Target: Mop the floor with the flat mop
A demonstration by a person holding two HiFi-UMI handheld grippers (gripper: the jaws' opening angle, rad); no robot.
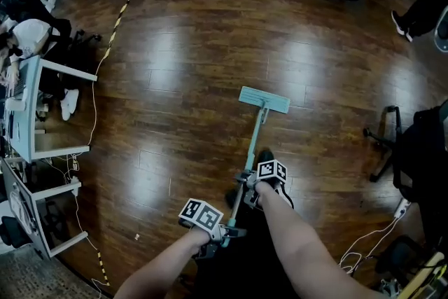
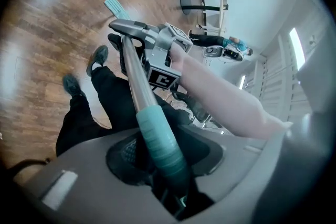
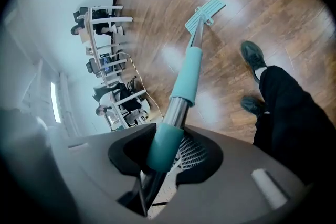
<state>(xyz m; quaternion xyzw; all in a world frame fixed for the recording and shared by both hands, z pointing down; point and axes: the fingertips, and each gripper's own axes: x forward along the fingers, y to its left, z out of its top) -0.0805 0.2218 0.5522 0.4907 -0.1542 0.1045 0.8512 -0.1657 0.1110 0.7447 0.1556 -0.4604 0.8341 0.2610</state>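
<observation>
The mop's head (image 1: 264,99) lies flat on the floor (image 1: 175,73), just ahead of the shoe (image 1: 265,156). Its pole (image 1: 256,131) runs back close past the shoe's left side and up to the two grippers. The right gripper (image 3: 161,150) is closed on a teal sleeve of the pole, just behind and above the shoe. The left gripper (image 2: 159,150) is clamped on the teal sleeve at the pole's top end, farther back from the shoe. Both sets of jaws stand narrow with their pads pressed on the pole and nothing else between them.

This looks like a mopping stroke in hand, with most of the floor around the shoe yet to be covered. To do it well, the head should sit flat, with both long edges on the wood. That calls for a low, steady pole angle, the left gripper driving and the right one steering. Both grips need to be firm enough that the round pole cannot twist and tip the head. On a pull, the head should stop short of the shoe. Strokes are best laid side by side with a little overlap. The cable (image 1: 94,98) well left of the shoe and the chair (image 1: 383,143) well right of it are likely snags.
</observation>
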